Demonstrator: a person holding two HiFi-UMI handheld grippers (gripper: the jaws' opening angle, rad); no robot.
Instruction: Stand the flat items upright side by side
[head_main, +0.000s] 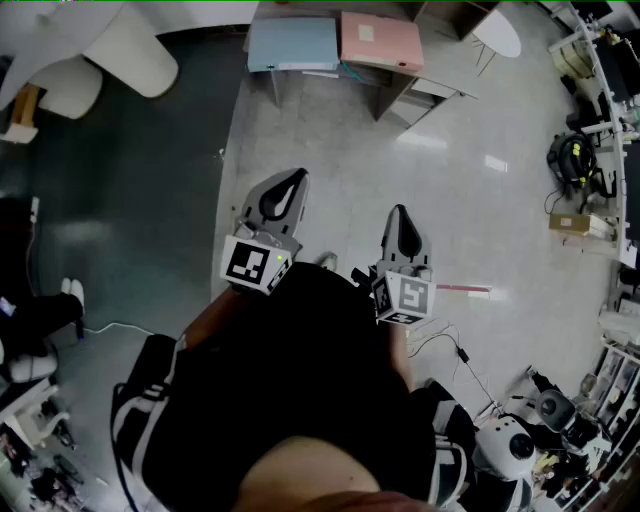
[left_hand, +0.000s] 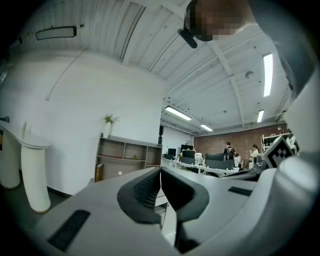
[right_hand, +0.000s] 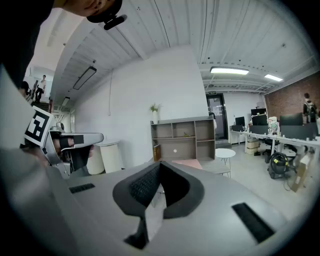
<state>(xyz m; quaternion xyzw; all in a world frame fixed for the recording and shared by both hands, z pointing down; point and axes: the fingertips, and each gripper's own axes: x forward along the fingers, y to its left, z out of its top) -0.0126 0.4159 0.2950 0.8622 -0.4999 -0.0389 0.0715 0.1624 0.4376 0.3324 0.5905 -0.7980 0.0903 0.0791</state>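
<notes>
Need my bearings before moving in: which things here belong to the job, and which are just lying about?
Job: light blue flat rectangular item; pink flat rectangular item; left tongs and right tongs, both shut, empty.
Lying about: white round side table; brown cardboard box; black floor cables; open wooden shelf unit.

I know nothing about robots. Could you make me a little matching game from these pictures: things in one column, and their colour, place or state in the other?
Things:
1. left gripper
2. left flat board
3. right flat board
4. potted plant

Descriptions:
a. pink
b. on top of the shelf
c. shut, nothing held
d. light blue

Pairs: 1-c, 2-d, 3-a, 4-b
</notes>
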